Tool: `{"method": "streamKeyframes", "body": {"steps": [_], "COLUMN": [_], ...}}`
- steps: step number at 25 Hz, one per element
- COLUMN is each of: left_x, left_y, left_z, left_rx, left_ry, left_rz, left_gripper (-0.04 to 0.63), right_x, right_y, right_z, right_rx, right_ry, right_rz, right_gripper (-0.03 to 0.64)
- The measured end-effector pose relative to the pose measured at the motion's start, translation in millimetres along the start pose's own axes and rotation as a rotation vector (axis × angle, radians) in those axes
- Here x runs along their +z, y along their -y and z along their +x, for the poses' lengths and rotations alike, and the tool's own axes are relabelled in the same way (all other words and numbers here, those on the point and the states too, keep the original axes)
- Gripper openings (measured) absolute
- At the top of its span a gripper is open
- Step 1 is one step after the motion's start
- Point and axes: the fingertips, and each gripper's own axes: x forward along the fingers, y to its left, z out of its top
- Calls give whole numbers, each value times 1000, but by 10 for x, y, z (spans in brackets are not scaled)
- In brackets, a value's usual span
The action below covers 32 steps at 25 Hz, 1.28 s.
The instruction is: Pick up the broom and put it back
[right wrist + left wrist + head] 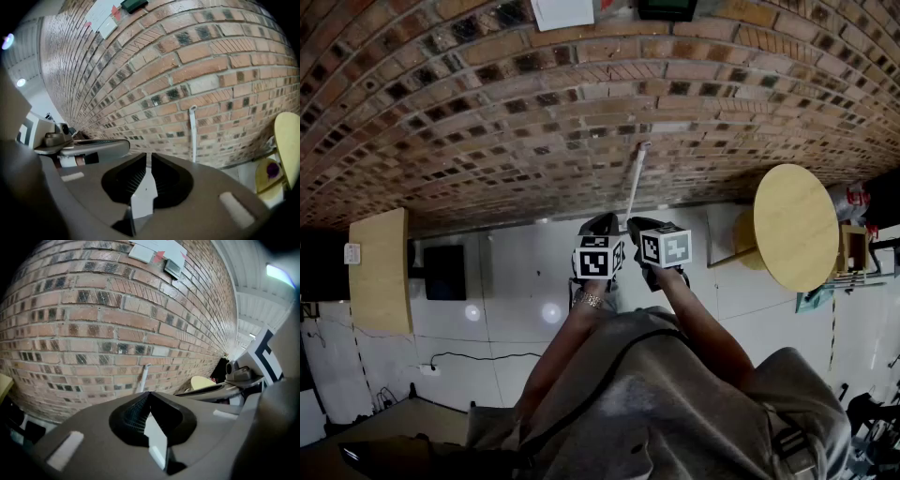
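The broom shows only as a thin white handle [636,180] that leans upright against the red brick wall [487,112]; its head is hidden behind my grippers. My left gripper [600,225] and right gripper [637,226] are side by side just short of the handle's lower part, and neither touches it. In the left gripper view the handle [143,378] stands straight ahead above my left gripper [149,394], whose jaws meet with nothing between them. In the right gripper view the handle [192,133] is up and to the right of my right gripper [149,158], whose jaws leave only a thin slit and hold nothing.
A round wooden table [794,225] stands to the right by the wall, with a yellow stool [268,171] under it. A wooden board [380,272] and a black box [445,272] are on the left. A cable [478,356] lies on the white tiled floor.
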Motion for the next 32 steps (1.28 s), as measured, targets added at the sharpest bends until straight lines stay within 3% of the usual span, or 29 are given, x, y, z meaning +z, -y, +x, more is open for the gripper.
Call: {"method": "streamKeyframes", "body": {"steps": [5,9,13,17,22,25,32], "left_x": [383,453,561,528,459,476,562], "left_y": [-388,-458,-668,-891,-1077,-1041,-884], "left_z": [217,317,322,295,258,329,490], "left_rx": [-12,-41,-23,27,75,66,29], "left_ry": [-3,-21,-17,-22,-44,-52,-65], "left_rz": [6,-10,-30,-69,-104,-106,-65], "left_gripper": [-20,-21,-21,-21,-21,-20,-21], "right_x": [500,678,683,629,693,753,551], "right_y": [94,780,1537,2005,2066,2177,1962], "right_z": [427,854,1433,1773,2119,2160,1851], "right_rx": [-80,-230,-332,-415,-391,-392,-297], "right_ry": [52,32,-92,-239,-265,-290,-341], "right_rz": [-16,-10,0,-62,-17,-49,-155], "right_gripper": [36,88,143,158,156,98,95]}}
